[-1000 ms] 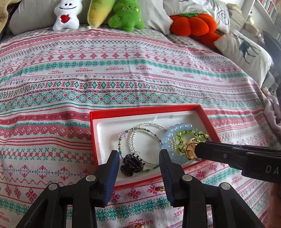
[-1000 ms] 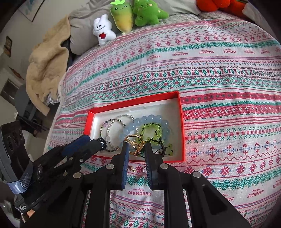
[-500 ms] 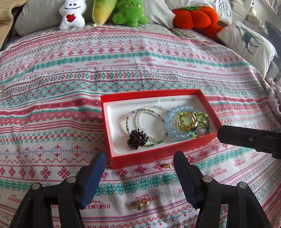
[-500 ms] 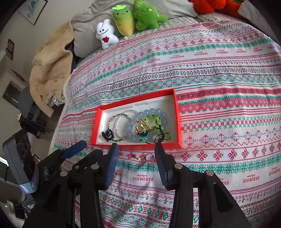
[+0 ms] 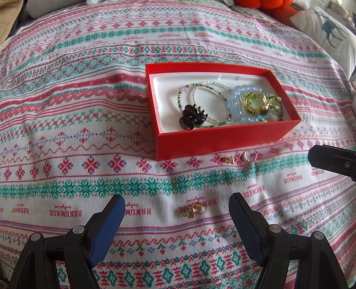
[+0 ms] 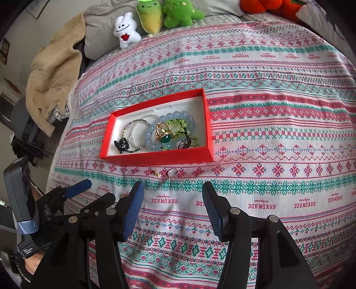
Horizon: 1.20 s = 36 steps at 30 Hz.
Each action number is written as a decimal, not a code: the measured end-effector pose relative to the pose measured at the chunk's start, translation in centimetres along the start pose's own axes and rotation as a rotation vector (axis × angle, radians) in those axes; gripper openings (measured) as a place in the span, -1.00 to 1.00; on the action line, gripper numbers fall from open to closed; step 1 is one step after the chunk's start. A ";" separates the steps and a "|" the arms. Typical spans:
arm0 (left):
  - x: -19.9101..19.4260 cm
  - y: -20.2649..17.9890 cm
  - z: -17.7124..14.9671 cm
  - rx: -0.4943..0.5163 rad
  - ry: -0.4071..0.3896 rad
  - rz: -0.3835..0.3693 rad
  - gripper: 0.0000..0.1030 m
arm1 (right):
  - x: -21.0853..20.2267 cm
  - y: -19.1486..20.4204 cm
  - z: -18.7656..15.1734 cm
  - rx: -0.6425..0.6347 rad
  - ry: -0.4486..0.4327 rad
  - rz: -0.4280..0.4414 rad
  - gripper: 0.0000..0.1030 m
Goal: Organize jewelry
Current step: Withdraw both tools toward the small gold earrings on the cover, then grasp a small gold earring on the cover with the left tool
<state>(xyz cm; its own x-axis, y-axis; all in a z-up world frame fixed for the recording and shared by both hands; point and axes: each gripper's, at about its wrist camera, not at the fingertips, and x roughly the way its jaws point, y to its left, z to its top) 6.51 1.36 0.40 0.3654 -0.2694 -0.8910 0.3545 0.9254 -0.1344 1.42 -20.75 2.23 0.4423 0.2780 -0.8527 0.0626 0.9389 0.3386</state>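
Note:
A red box with a white lining lies on the patterned bedspread. In it are a black hair claw, thin beaded bracelets, a pale blue bead bracelet, a green bead bracelet and a gold ring with a green stone. On the cloth before the box lie a small gold piece, a ring and a gold trinket. My left gripper is open just behind the trinket. My right gripper is open and empty.
Plush toys and grey pillows line the far edge of the bed. A beige blanket hangs at the far left. An orange plush pumpkin and a deer-print pillow sit at the far right.
Both grippers have drawn back from the box and opened wider. The right gripper has let go of the gold ring, which now lies in the box.

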 end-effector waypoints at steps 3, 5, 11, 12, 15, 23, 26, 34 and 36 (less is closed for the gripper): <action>0.4 0.5 -0.5 -0.011 0.026 -0.011 0.56 | 0.5 -0.3 -0.3 0.003 0.020 -0.014 0.13; 0.7 0.8 -0.8 -0.020 0.050 -0.029 0.56 | 0.9 -0.4 -0.5 0.004 0.040 -0.024 0.15; 1.5 2.8 -1.6 -0.125 0.122 -0.108 0.56 | 2.6 -1.4 -1.3 0.031 0.113 -0.045 0.16; 1.6 3.1 -1.5 -0.146 0.129 -0.126 0.56 | 2.8 -1.5 -1.4 0.034 0.120 -0.049 0.16; 1.7 3.7 -1.6 -0.189 0.139 -0.159 0.56 | 3.2 -1.6 -1.6 0.033 0.131 -0.063 0.16; 1.8 3.6 -1.5 -0.225 0.142 -0.210 -0.03 | 3.7 -1.3 -1.4 0.029 0.146 -0.064 0.16; 2.4 2.9 -0.8 -0.233 0.150 -0.234 -0.26 | 4.0 -1.3 -1.5 0.029 0.151 -0.066 0.16; 3.3 2.2 -0.5 -0.240 0.160 -0.232 -0.72 | 4.0 -1.6 -1.6 0.033 0.153 -0.067 0.17; 3.6 2.2 -0.4 -0.244 0.163 -0.228 -0.76 | 4.1 -1.6 -1.6 0.033 0.154 -0.067 0.16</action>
<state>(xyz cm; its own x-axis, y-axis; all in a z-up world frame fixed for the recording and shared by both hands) 8.21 2.54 -3.25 0.1519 -0.4482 -0.8809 0.1883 0.8881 -0.4194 1.72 -20.82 -2.40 0.2944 0.2449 -0.9238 0.1175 0.9500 0.2893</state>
